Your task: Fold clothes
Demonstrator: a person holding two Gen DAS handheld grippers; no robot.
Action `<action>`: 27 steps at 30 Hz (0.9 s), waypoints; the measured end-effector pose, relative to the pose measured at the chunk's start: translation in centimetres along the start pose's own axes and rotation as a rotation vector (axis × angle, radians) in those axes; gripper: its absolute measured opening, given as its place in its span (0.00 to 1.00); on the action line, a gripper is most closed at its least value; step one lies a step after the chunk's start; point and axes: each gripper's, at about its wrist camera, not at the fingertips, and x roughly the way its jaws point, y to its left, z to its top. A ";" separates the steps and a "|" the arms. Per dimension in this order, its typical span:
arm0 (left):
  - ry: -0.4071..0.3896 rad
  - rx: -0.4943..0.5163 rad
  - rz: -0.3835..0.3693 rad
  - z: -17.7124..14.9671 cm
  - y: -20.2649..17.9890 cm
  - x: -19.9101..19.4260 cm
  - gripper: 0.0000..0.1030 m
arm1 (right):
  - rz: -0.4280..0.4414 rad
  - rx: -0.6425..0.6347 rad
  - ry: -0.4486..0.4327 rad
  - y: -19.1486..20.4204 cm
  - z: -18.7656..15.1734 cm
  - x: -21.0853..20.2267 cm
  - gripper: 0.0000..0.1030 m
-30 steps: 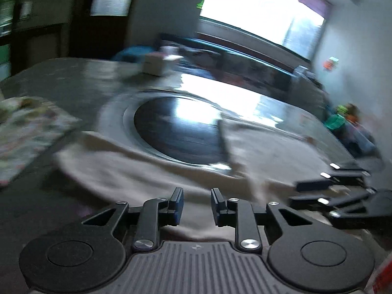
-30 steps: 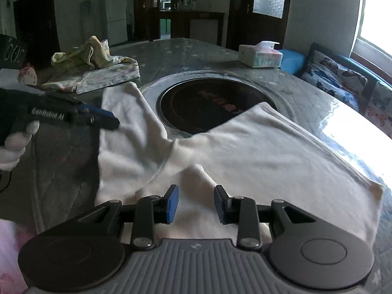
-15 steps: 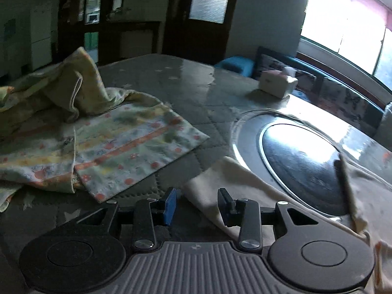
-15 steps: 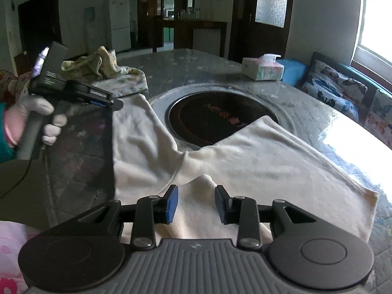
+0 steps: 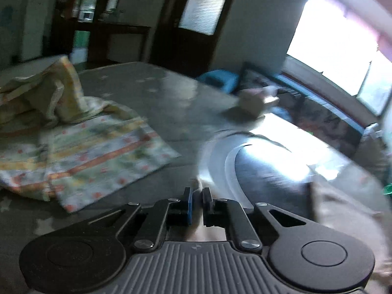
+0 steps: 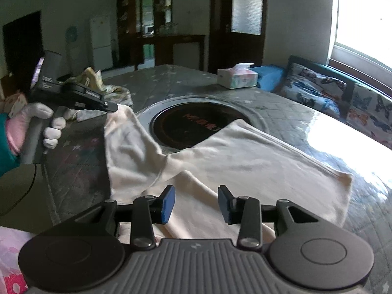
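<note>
- The counter (image 6: pixel 186 83), grey and quilted, carries a round dark inset (image 6: pixel 196 125) at its middle.
- The cream garment (image 6: pixel 245 161) lies spread at the counter's six o'clock edge, overlapping the inset; one sleeve runs out toward nine o'clock.
- A patterned cloth (image 5: pixel 80 154) lies heaped at ten o'clock.
- A tissue box (image 6: pixel 237 76) stands at one o'clock.
- The left tongs (image 6: pixel 115 107), in a gloved hand (image 6: pixel 46 125), are pinched on the sleeve tip, raising it.
- The right tongs (image 6: pixel 196 203) hang wide apart over the garment's near edge, gripping nothing.
</note>
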 end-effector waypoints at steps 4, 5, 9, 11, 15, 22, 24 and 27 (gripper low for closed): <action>-0.010 0.043 -0.167 0.6 -4.1 -2.2 0.08 | -0.031 0.059 -0.031 -1.3 -0.8 -1.3 0.37; -0.009 0.058 -0.214 0.6 -5.4 -2.8 0.08 | -0.038 0.075 -0.039 -1.7 -1.0 -1.7 0.37; 0.026 0.098 -0.375 0.3 -10.1 -4.1 0.08 | -0.087 0.132 -0.070 -3.2 -1.9 -3.3 0.37; 0.046 0.118 -0.444 -0.2 -12.2 -4.5 0.08 | -0.111 0.159 -0.086 -4.0 -2.4 -4.2 0.37; 0.107 0.158 -0.565 -2.2 -16.5 -5.0 0.08 | -0.157 0.205 -0.102 -5.4 -3.7 -5.8 0.37; 0.256 0.242 -0.655 -7.5 -21.5 -3.1 0.08 | -0.215 0.294 -0.091 -7.5 -6.1 -7.2 0.37; 0.282 0.272 -0.651 -8.8 -22.0 -2.7 0.08 | -0.211 0.304 -0.087 -7.6 -6.3 -7.1 0.38; 0.326 0.305 -0.654 -10.4 -22.3 -2.0 0.11 | -0.203 0.318 -0.081 -7.7 -6.5 -6.8 0.37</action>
